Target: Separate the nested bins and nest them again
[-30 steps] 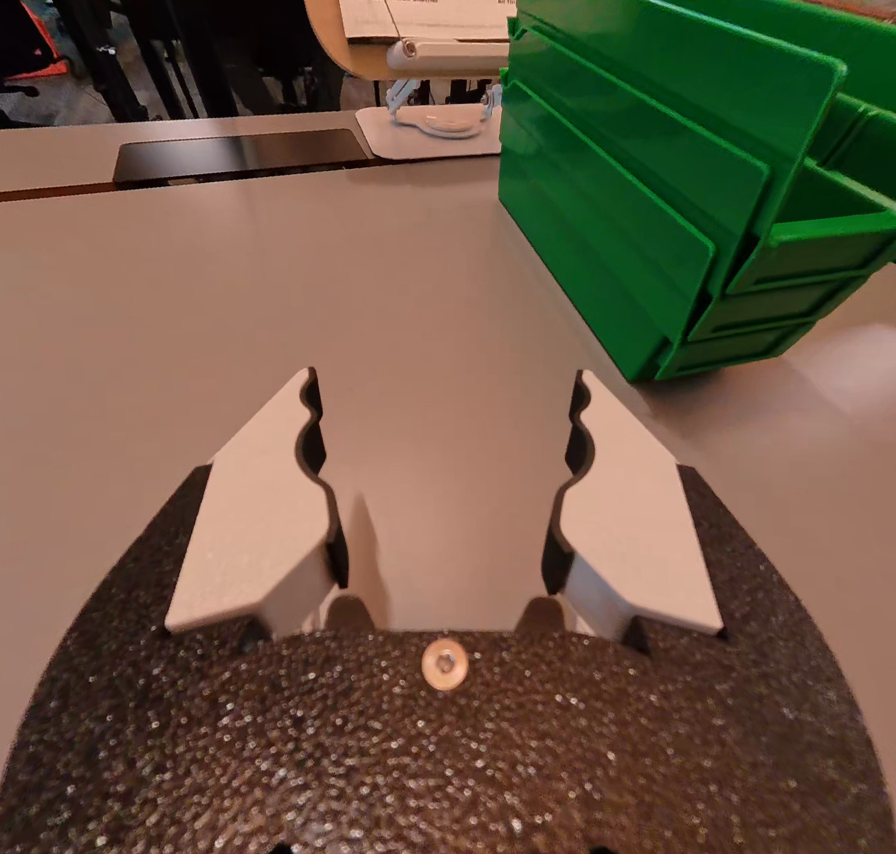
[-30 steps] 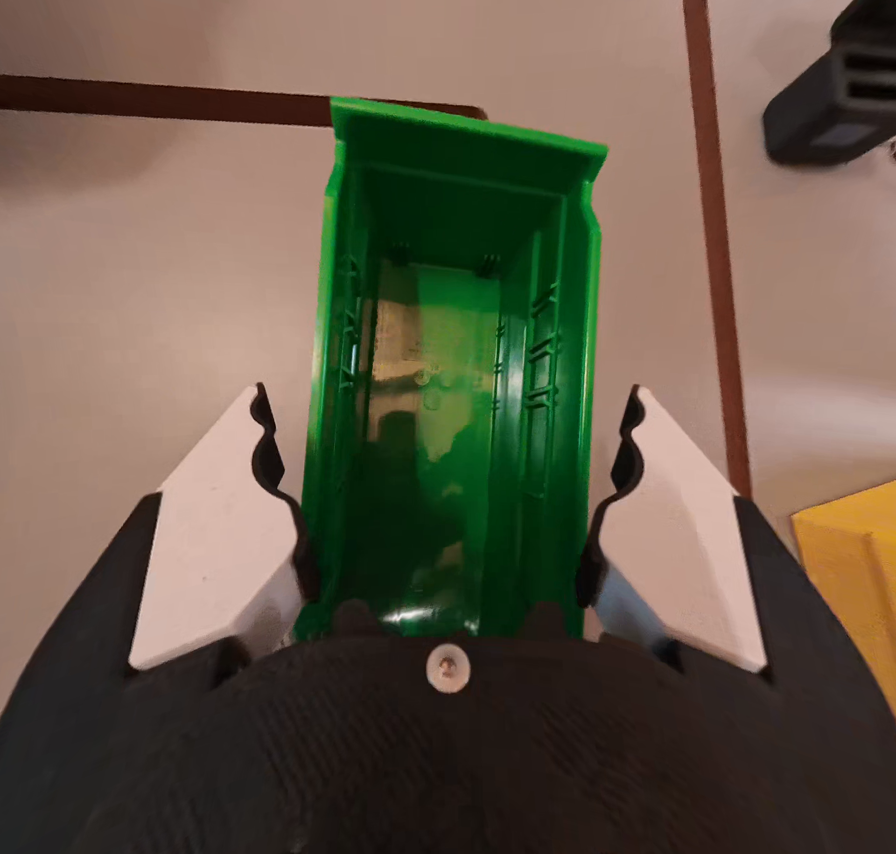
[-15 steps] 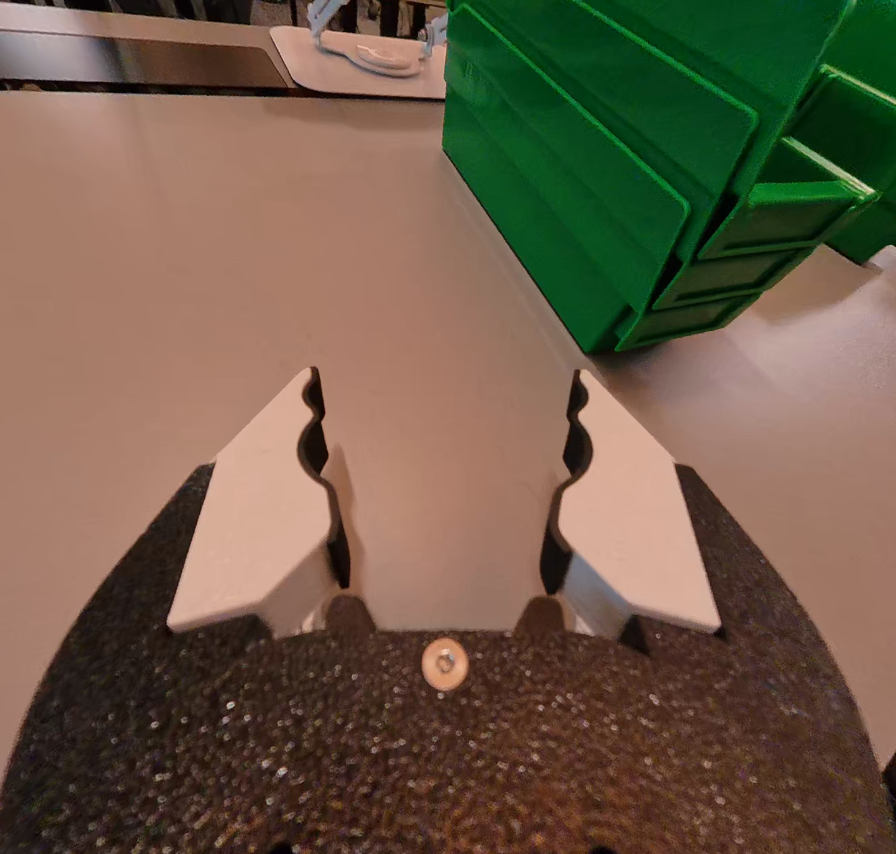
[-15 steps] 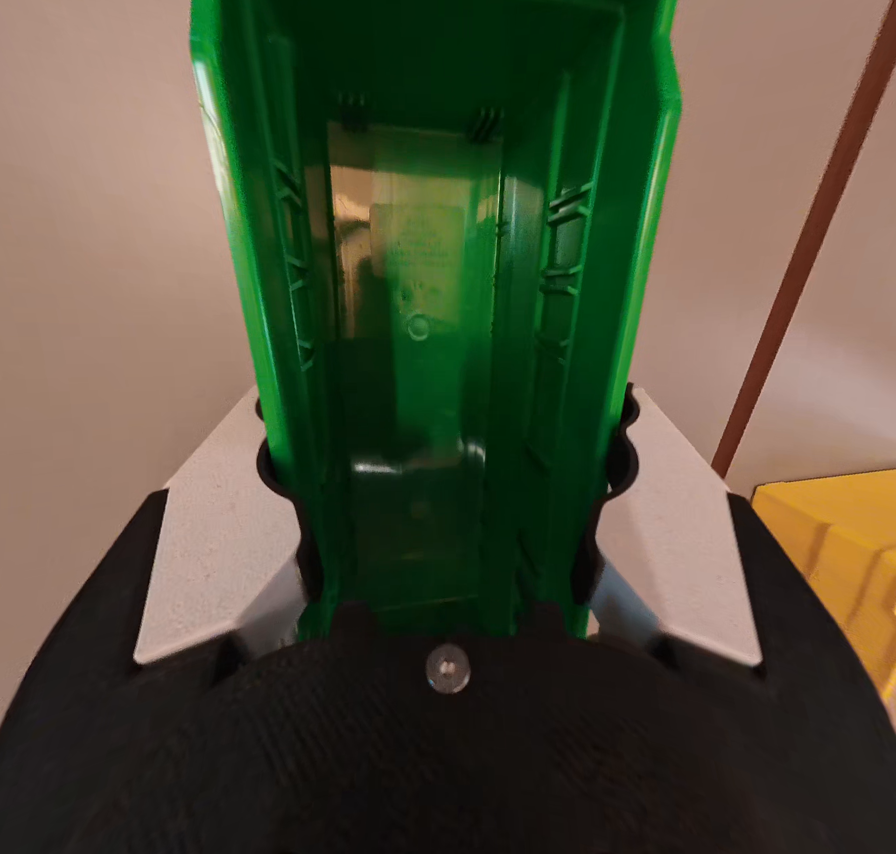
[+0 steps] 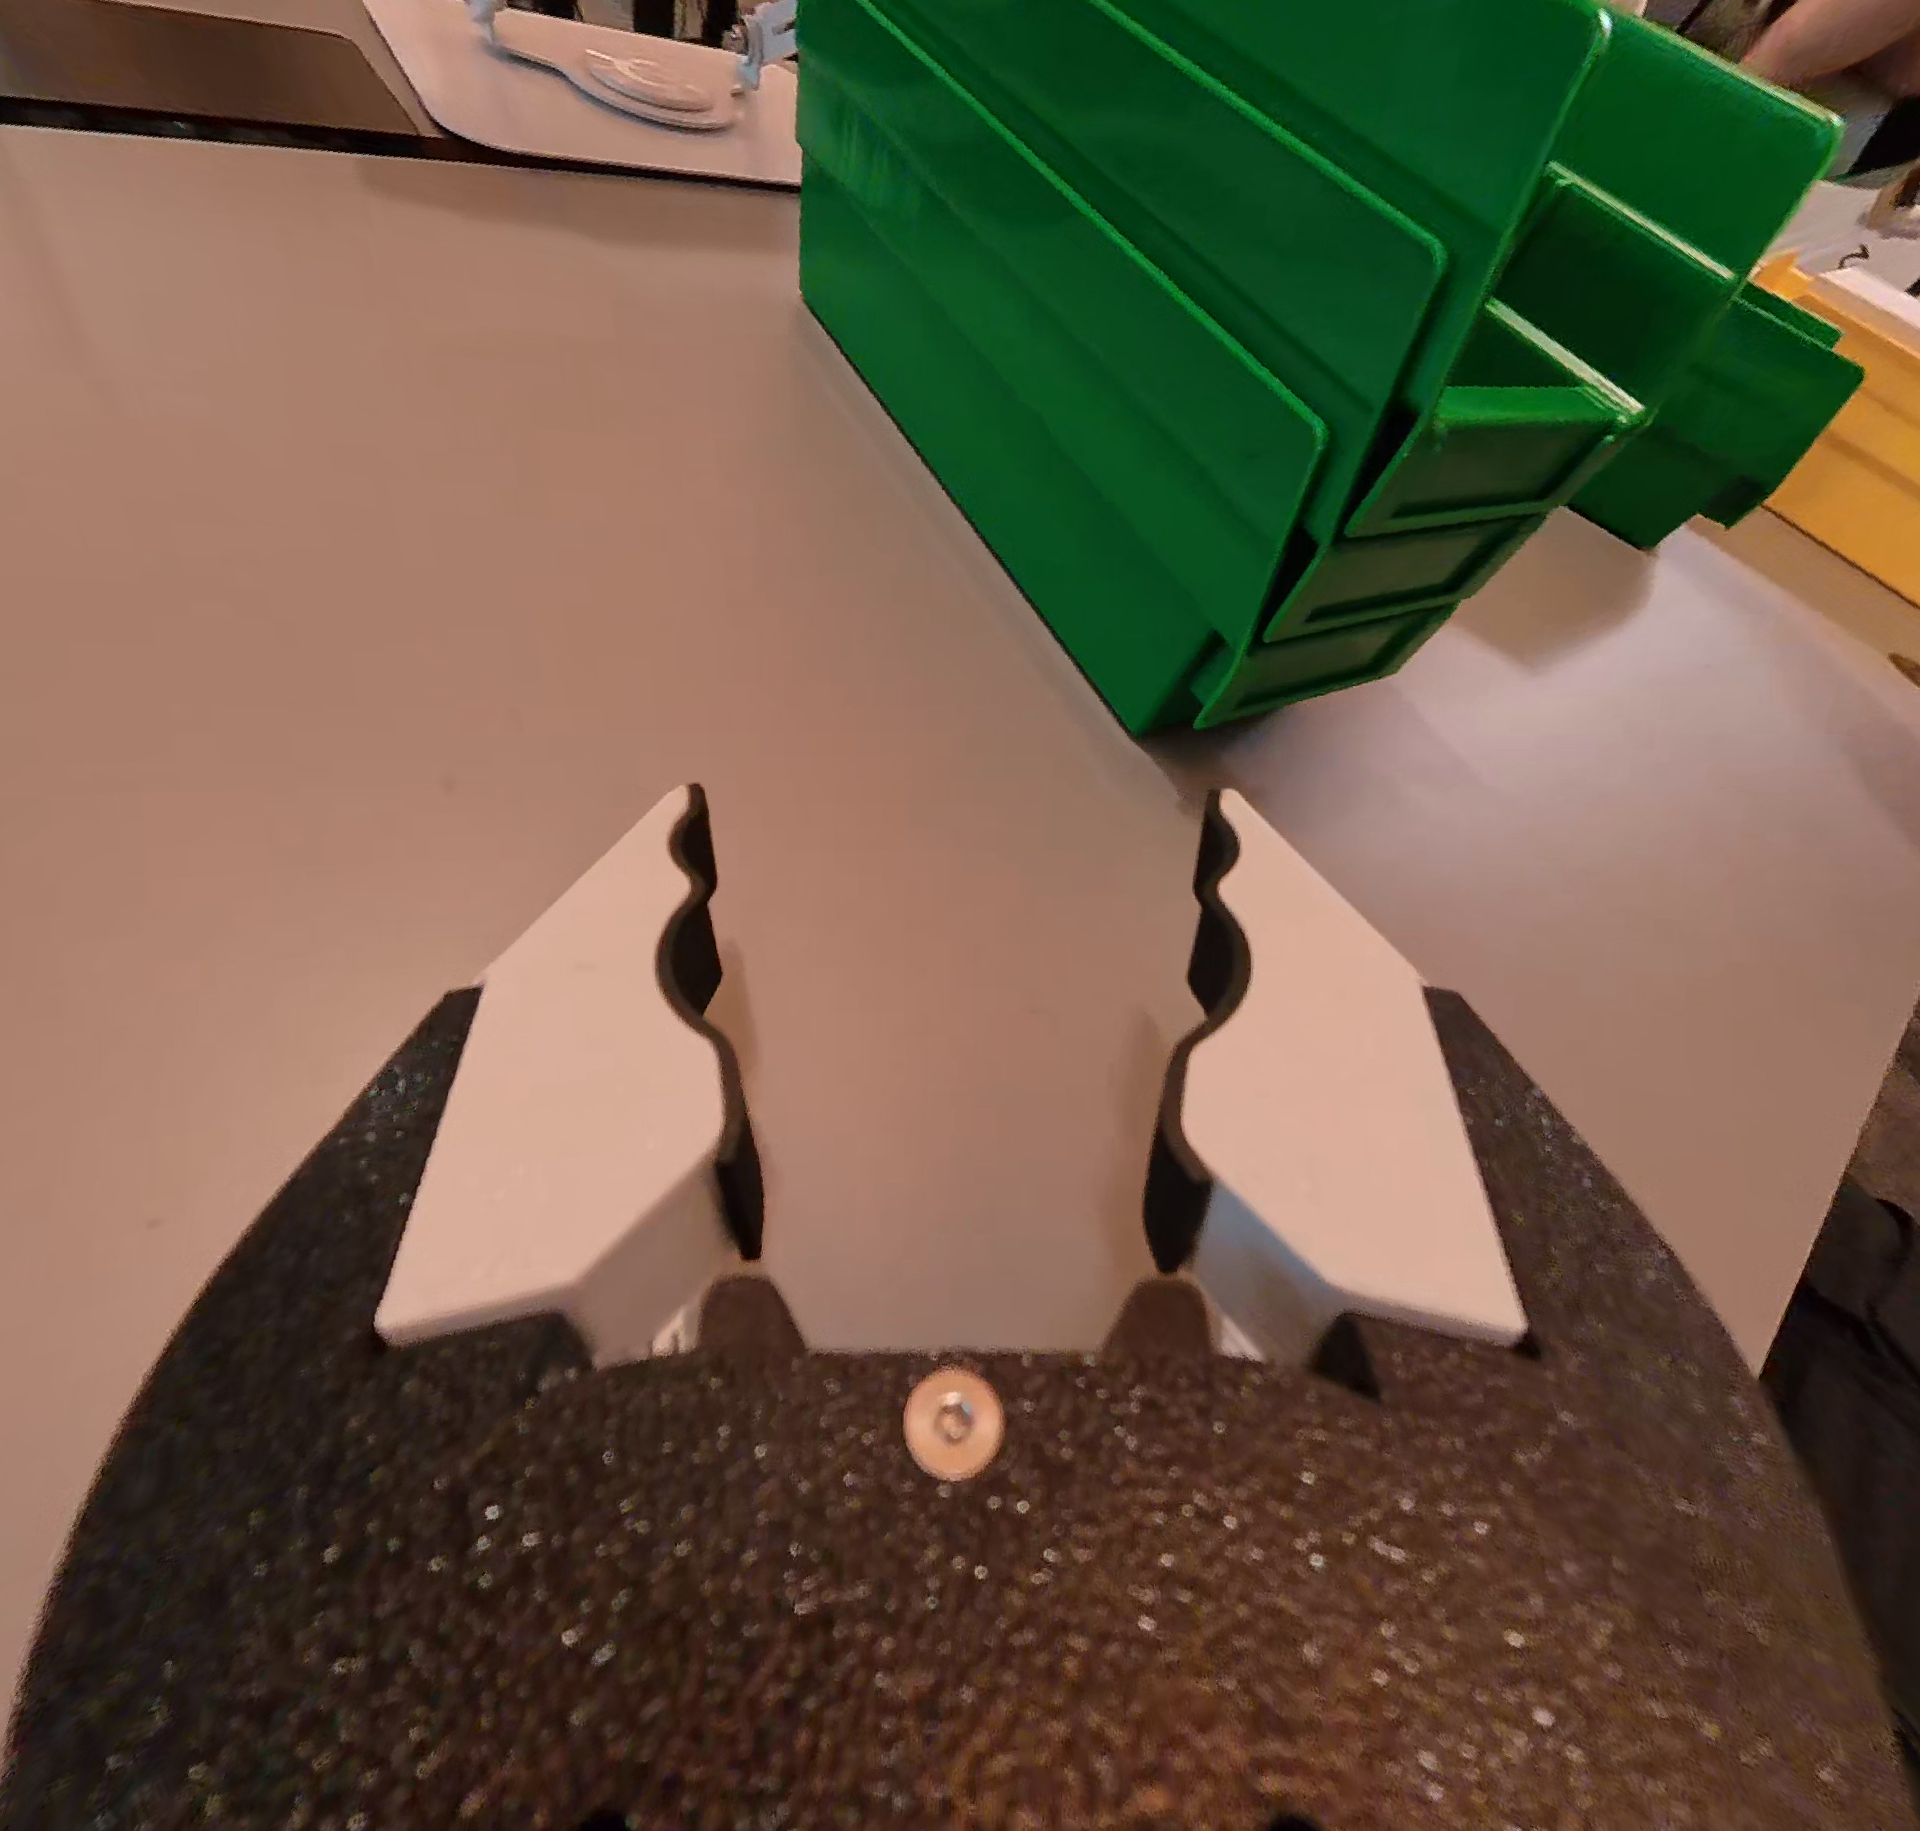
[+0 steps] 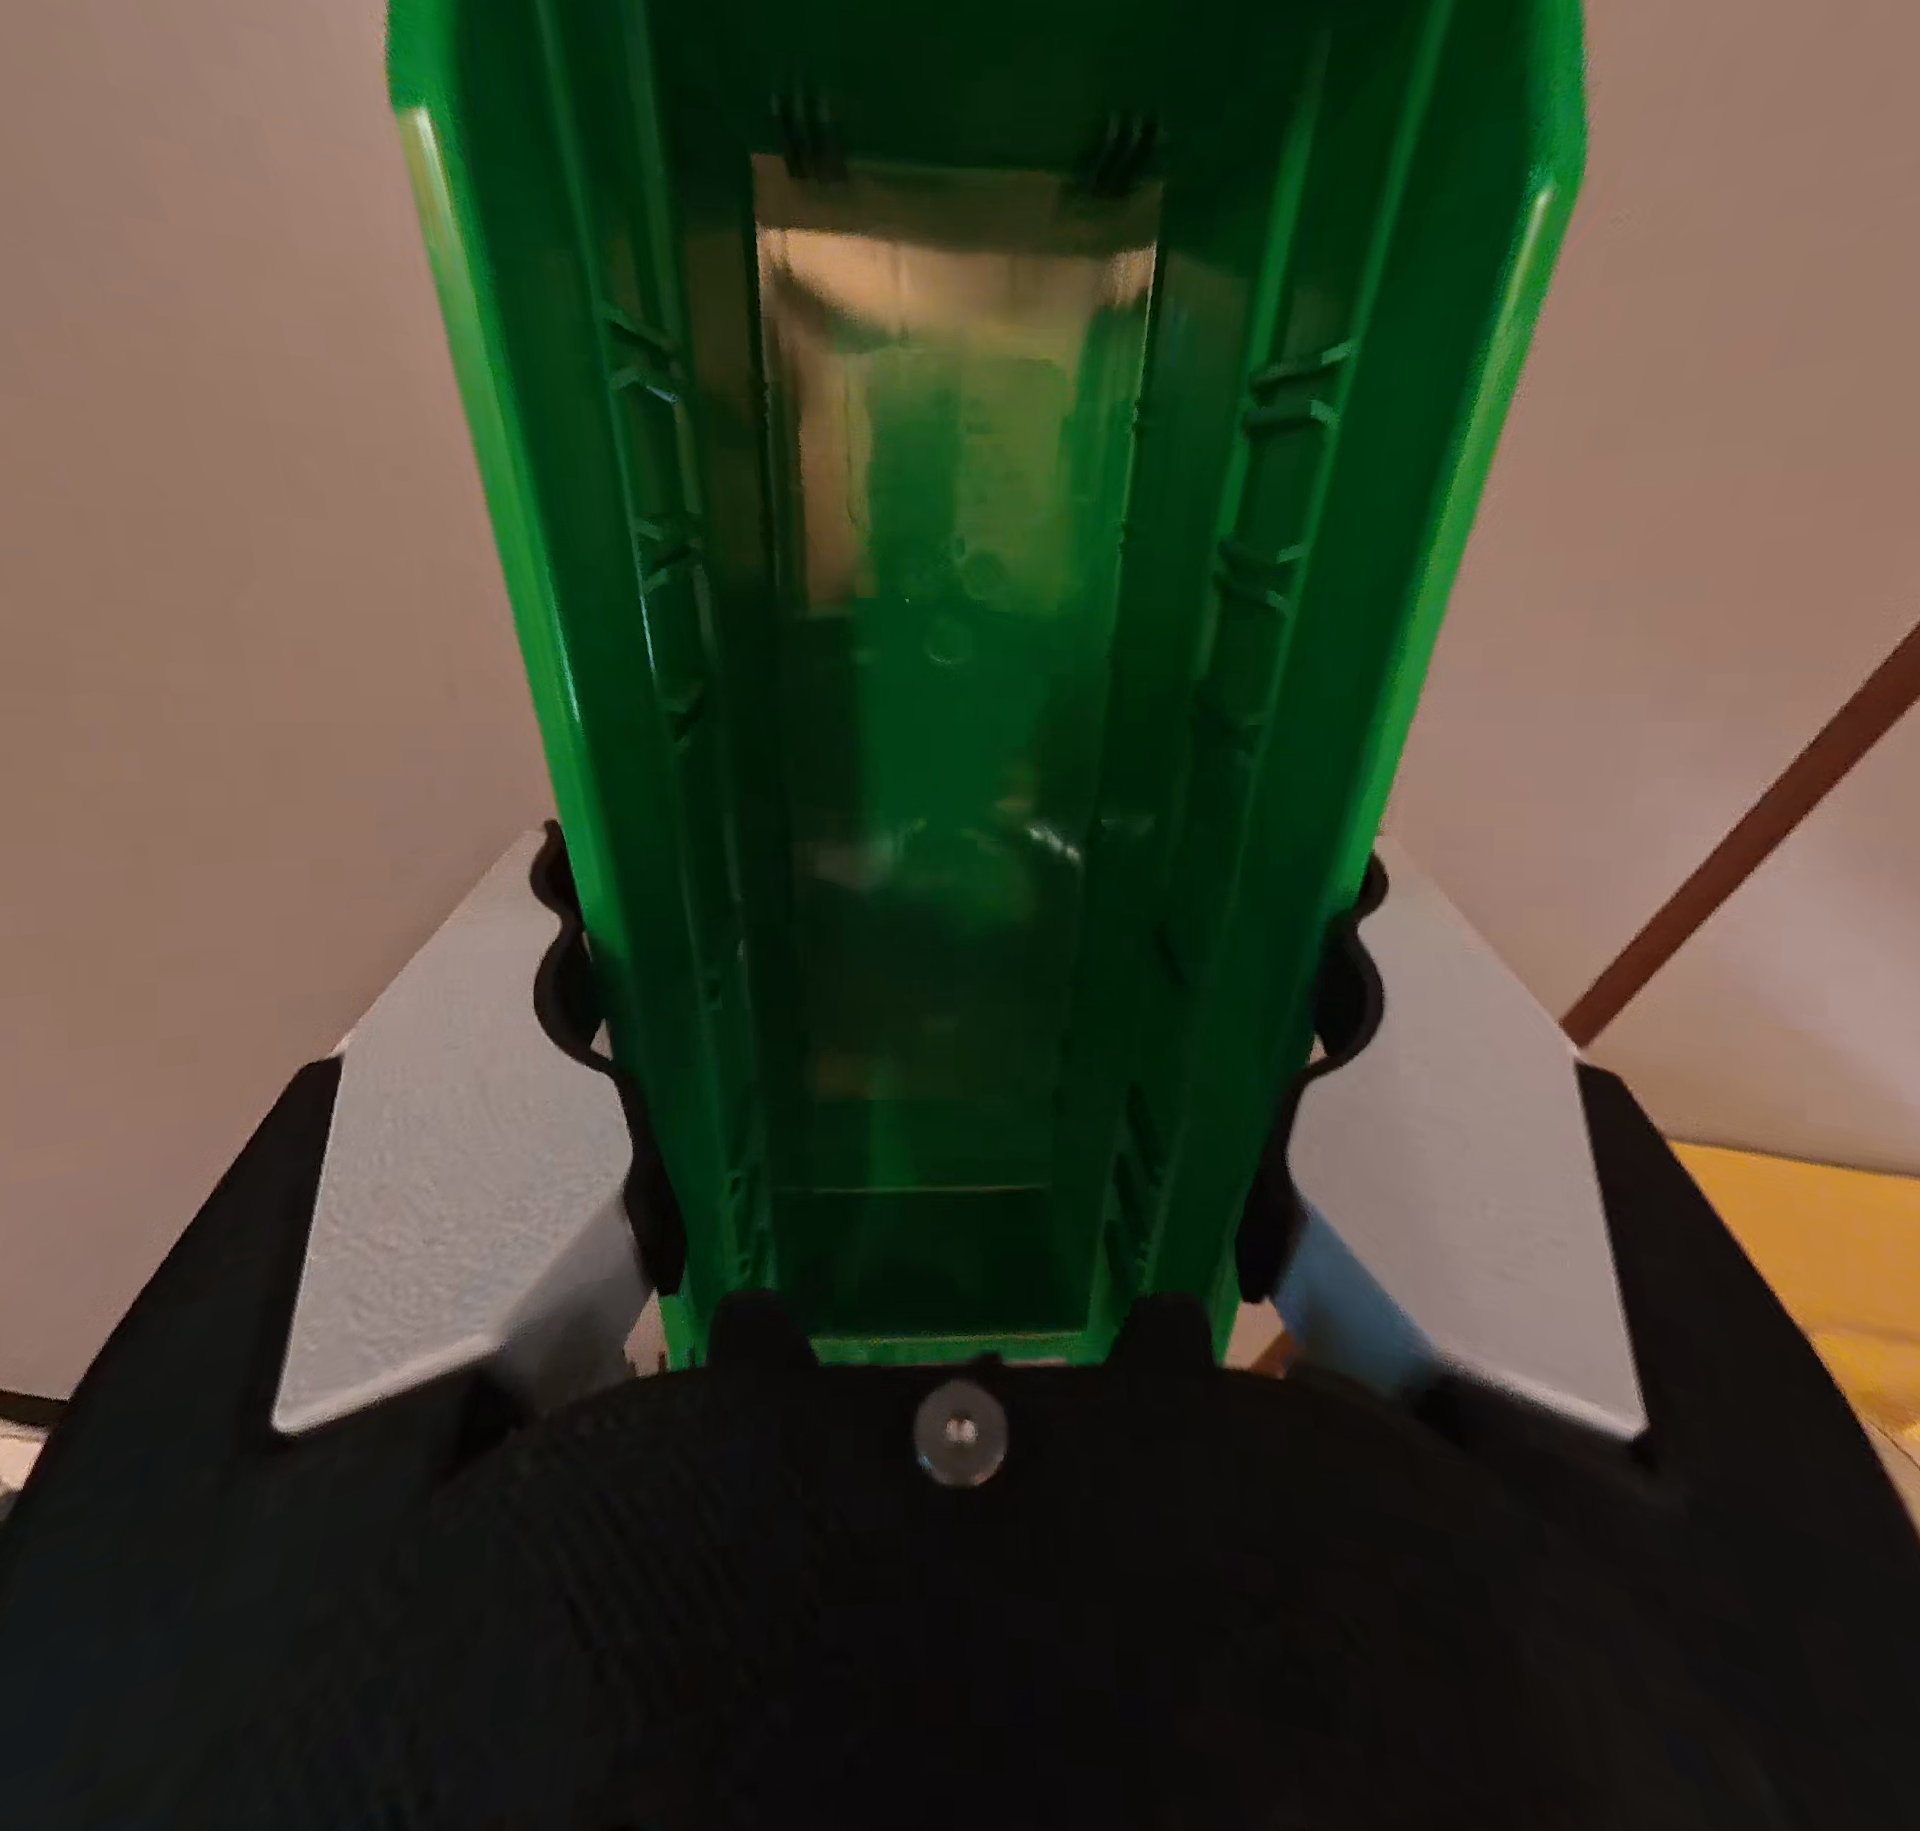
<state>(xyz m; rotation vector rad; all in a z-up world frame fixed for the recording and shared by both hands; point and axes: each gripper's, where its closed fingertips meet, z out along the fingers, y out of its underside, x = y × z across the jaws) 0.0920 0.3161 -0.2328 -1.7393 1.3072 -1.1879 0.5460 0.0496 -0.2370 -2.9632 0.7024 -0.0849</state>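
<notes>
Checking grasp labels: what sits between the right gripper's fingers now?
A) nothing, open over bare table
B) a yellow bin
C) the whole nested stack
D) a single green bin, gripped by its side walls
D: in the right wrist view the right gripper has one finger on each outer side wall of a single green bin, its open inside facing the camera.

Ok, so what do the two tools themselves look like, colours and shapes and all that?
The left tool has a black, rough, speckled body with a silver screw at its centre, and two pale grey wedge-shaped fingers lined with black wavy pads. The right tool is the same build, but its black body looks smoother, with fine ridges. No cables, markings or sleeves show.
</notes>
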